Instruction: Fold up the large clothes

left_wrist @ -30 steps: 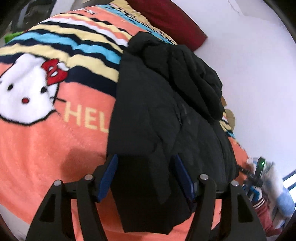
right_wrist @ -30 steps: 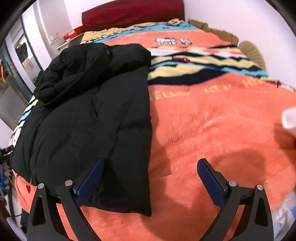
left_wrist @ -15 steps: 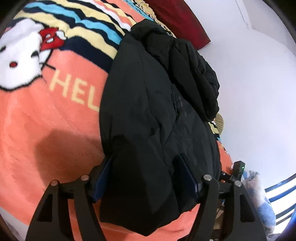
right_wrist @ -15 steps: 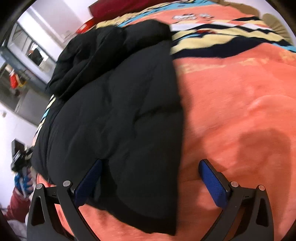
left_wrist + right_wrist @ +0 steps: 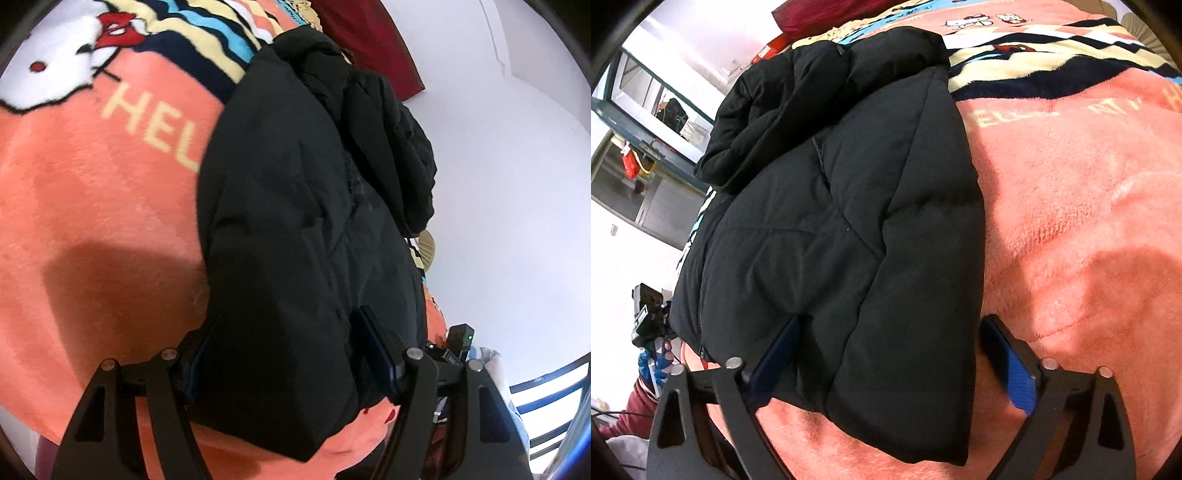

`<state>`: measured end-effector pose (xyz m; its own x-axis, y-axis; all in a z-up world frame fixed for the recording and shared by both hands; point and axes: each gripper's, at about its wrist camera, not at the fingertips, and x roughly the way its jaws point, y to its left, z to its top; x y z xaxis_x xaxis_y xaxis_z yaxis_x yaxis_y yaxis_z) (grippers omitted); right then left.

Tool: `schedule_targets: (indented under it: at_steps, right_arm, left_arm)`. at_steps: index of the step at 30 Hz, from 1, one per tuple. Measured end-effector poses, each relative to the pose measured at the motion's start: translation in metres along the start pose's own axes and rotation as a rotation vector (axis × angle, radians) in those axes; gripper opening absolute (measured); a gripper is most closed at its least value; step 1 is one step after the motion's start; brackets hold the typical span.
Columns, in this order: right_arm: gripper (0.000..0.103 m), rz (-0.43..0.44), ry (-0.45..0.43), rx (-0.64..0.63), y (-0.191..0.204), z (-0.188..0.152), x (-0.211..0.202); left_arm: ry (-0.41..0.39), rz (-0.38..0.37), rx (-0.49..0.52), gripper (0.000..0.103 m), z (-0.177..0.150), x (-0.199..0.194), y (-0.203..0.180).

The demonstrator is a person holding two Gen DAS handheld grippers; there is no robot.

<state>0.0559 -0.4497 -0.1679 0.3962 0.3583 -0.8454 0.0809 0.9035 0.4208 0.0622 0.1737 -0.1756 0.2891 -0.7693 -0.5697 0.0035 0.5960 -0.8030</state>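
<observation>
Black puffer jacket lies on the orange blanket, its long axis running straight away from both grippers, hem at the near end, hood bunched at the far end. Left gripper straddles the hem's near edge: jaws wide, jacket bulk between them, pads not visibly pinching. Right gripper straddles the other hem corner, jaws closing, fabric between them but the outer finger sits clear beside the jacket's edge (over bare blanket), so no grip yet. Both are about equally near the hem; the likely fold carries it forward, toward the hood. Writing: "HEL" in yellow on the blanket just left of the jacket, cartoon cat above it; more lettering in the right view, too skewed to read.
</observation>
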Motion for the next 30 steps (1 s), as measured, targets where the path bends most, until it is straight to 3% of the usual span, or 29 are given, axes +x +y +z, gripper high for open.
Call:
schedule_targets:
  at_steps: [2,7,13,18,23,30]
  right_arm:
    - [0.070,0.023,0.010,-0.004,0.002,-0.001,0.001]
    - [0.061,0.028,0.019,-0.021,0.006,0.000,0.002]
    - [0.051,-0.001,0.023,-0.062,0.014,0.002,0.005]
    - [0.025,-0.022,-0.012,-0.132,0.030,0.003,0.003]
    - [0.019,-0.028,-0.055,-0.158,0.038,0.006,-0.005]
    - [0.019,0.020,-0.137,-0.122,0.037,0.021,-0.029]
  left_arm:
    - [-0.005,0.015,0.013,0.069,-0.002,0.001,-0.004]
    - [-0.024,0.040,0.059,0.067,-0.008,0.000,-0.016]
    - [-0.032,0.044,0.087,0.043,-0.014,0.001,-0.028]
    - [-0.029,0.049,0.138,0.032,-0.015,0.002,-0.044]
    - [-0.035,0.036,0.180,0.028,-0.008,-0.002,-0.063]
    - [-0.077,-0.033,0.204,0.028,0.014,-0.014,-0.085]
